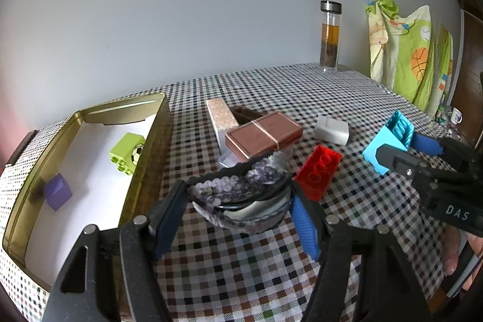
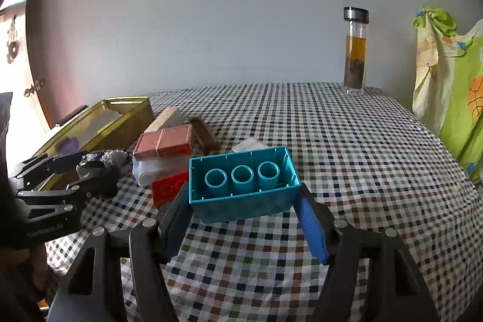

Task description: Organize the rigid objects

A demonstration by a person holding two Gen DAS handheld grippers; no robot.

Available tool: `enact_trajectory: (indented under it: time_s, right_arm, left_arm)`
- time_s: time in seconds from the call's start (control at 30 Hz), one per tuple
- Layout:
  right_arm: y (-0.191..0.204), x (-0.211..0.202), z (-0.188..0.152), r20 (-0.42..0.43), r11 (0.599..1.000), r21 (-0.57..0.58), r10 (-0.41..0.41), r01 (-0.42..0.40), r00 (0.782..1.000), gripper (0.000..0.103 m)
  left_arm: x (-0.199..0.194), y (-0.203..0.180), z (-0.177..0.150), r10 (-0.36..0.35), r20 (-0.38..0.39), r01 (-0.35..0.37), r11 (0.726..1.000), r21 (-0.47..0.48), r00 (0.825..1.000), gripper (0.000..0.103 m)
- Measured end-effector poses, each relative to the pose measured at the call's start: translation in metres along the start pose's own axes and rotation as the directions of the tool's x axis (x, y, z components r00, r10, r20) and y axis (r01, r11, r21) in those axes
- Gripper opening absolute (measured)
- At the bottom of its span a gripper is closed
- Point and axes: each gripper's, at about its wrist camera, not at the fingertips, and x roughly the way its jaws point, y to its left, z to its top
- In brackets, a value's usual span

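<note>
Checked tablecloth (image 2: 332,141); right tongs (image 2: 244,195) clamping blue brick (image 2: 241,186) crosswise, hollows upward; left tongs (image 1: 238,201) gripping geode (image 1: 241,195).

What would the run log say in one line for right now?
left claw: holds beaded pouch | right claw: holds blue brick | gold tin: green block, purple cube

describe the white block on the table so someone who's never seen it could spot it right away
On the checkered table, look just right of the brown case bound with a rubber band. The white block lies there alone, behind the red brick; it is the only plain white, studless piece.
</note>
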Motion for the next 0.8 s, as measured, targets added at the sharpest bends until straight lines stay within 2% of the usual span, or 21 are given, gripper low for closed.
enact_trajectory:
  time_s: [0.4,0.8]
  right_arm:
    - [0.009,-0.013,0.004,0.072,1.0,0.002,0.014,-0.015,0.997,0.068]
    - [0.013,-0.02,0.007,0.158,1.0,0.002,-0.028,0.028,0.987,0.068]
  left_arm:
    - [-0.006,0.002,-0.001,0.005,0.03,-0.005,1.0,-0.017,1.0,0.067]
    - [-0.018,0.006,-0.001,0.041,0.093,-0.038,0.999,-0.039,0.995,0.067]
